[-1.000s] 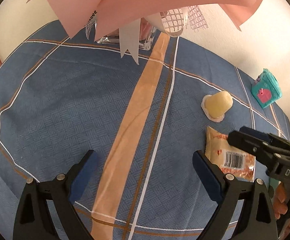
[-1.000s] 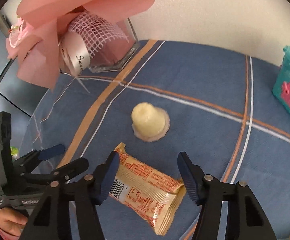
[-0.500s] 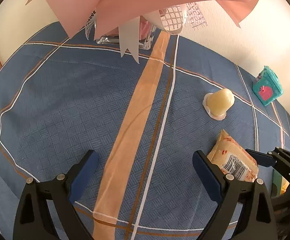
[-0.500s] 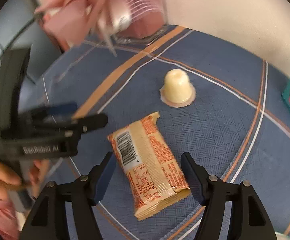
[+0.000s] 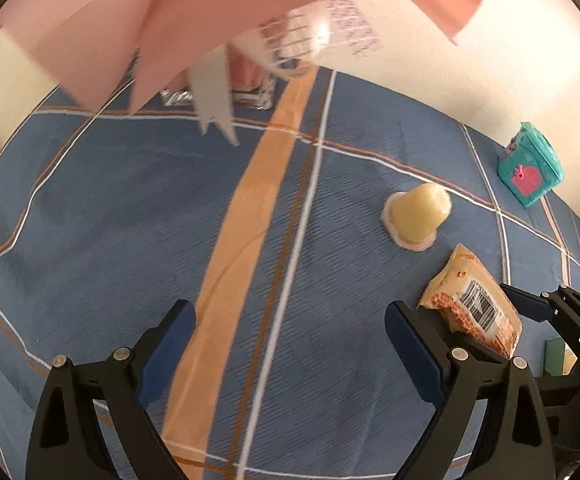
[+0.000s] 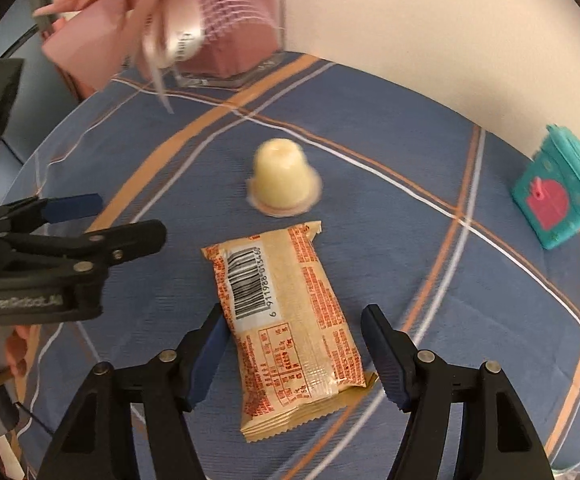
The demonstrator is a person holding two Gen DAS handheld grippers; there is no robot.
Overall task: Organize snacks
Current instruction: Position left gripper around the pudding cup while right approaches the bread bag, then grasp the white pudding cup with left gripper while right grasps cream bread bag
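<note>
A beige and orange snack packet [image 6: 290, 280] lies barcode-up on the blue checked tablecloth [image 5: 129, 220]. My right gripper [image 6: 296, 320] straddles its near half. The left pad is close to the packet's edge and a gap shows at the right pad, so the jaws are open. In the left wrist view the packet [image 5: 474, 308] sits just right of my open left gripper [image 5: 290, 312], which hangs over bare cloth. A yellow jelly cup [image 6: 283, 178] stands upside down just beyond the packet, also visible as the jelly cup [image 5: 418, 212]. The left gripper [image 6: 125, 220] shows at the left, held by a hand.
A teal toy box [image 6: 558, 192] with a pink door stands at the far right near the wall, also visible as the teal box [image 5: 530, 168]. A glass vase [image 6: 229, 56] with pink paper flowers and ribbon overhangs the back of the table.
The right gripper has rolled and shifted, so the packet now runs lengthwise between its fingers instead of slanting across, and the jaws stand a little wider. The left gripper drifted slightly, still open.
</note>
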